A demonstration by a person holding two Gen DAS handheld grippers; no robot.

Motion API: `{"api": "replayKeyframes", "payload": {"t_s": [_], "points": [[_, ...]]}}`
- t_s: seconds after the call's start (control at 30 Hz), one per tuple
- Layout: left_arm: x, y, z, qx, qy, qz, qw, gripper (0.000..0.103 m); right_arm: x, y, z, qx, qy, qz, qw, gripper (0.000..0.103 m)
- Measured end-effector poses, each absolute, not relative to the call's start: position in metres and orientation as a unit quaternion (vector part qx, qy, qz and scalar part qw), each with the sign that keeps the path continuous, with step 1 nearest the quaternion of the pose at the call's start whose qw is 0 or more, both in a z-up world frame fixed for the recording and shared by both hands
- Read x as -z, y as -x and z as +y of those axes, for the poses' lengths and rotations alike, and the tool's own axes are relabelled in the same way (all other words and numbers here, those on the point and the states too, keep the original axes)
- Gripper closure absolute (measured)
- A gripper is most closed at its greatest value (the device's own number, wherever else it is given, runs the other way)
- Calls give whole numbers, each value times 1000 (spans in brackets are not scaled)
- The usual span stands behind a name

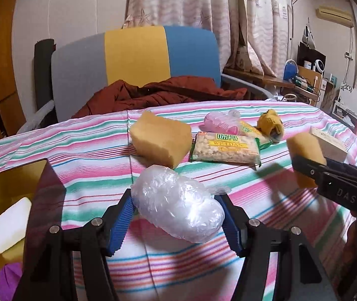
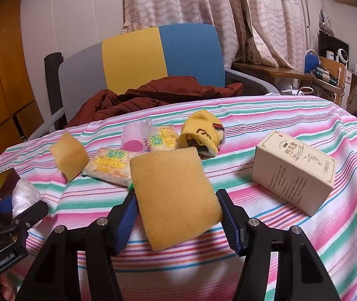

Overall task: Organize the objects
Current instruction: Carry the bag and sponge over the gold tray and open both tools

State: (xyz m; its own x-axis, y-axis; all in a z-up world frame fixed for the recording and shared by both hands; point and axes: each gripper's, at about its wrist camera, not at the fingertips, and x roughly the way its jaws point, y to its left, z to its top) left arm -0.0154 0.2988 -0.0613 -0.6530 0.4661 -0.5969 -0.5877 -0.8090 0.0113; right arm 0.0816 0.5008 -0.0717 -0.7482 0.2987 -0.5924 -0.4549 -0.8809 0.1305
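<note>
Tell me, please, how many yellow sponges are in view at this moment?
2. One sponge is clamped in the right gripper, lifted above the striped tablecloth. The other sponge lies on the cloth left of the Weidan snack packet. Others may be hidden in the gold box.

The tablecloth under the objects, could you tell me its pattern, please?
Pink, green and white stripes on the tablecloth, clearest in the right wrist view.

- Bubble-wrapped bundle point(image 1: 178, 204): clear, oval, held off the cloth, tilted.
- Held sponge point(image 2: 175, 195): yellow slab, lifted, tilted.
- Second sponge point(image 1: 160, 141): yellow block lying on the striped cloth.
- Snack packet point(image 1: 226, 148) (printed "WEIDAN"): flat, just beside that block.
- Cream carton point(image 2: 293, 170): lying on its side.
- Pink roll point(image 2: 134, 138): possibly plastic-wrapped.
</note>
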Motion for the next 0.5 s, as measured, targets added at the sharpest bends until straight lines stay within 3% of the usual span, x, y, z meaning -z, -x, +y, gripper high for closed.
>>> {"api": "replayKeyframes", "payload": {"t_s": [0.5], "points": [[36, -48, 265, -899, 253, 96, 344, 38, 71, -99, 446, -922, 302, 189, 153, 41]]}}
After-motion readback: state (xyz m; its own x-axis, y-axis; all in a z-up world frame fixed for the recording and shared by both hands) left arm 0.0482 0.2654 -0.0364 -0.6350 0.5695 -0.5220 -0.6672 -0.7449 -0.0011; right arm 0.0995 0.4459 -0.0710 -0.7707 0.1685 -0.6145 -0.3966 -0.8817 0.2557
